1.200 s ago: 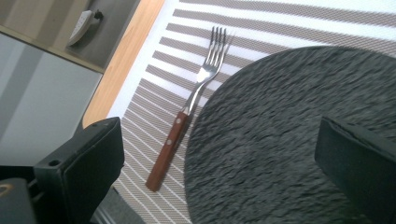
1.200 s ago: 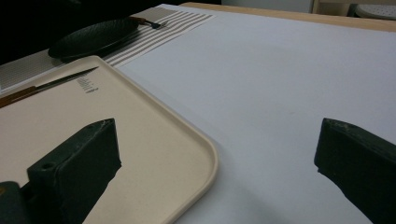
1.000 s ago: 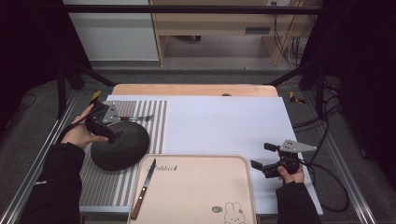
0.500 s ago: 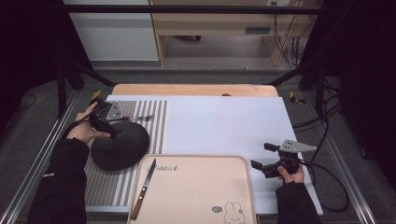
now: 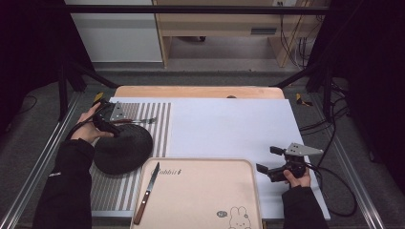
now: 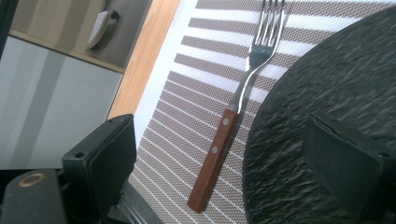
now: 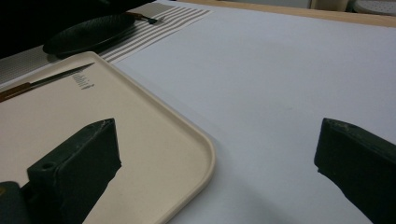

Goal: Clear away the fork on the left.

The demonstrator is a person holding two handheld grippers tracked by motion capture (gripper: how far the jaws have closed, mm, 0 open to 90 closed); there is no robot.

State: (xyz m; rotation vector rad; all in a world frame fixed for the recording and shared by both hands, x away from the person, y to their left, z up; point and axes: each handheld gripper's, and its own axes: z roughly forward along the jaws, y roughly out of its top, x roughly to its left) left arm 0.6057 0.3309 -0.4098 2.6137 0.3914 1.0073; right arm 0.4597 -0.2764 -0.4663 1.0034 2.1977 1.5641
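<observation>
Left gripper (image 5: 109, 125) of mine hovers over the fork (image 6: 243, 95), jaws spread and just now narrowing, the wooden handle between them but not yet pinched. That fork lies on the striped placemat (image 5: 157, 119), just beside the black plate (image 5: 122, 148) at its twelve o'clock edge. At the plate's five o'clock, a knife (image 5: 147, 191) rests on the beige tray (image 5: 205, 164). Far over at the tray's three o'clock, my right gripper (image 5: 267, 160) waits above the white table cover (image 5: 229, 124), jaws apart and empty. By my reckoning the pick-up has barely begun: closing, lifting and placing all remain.
</observation>
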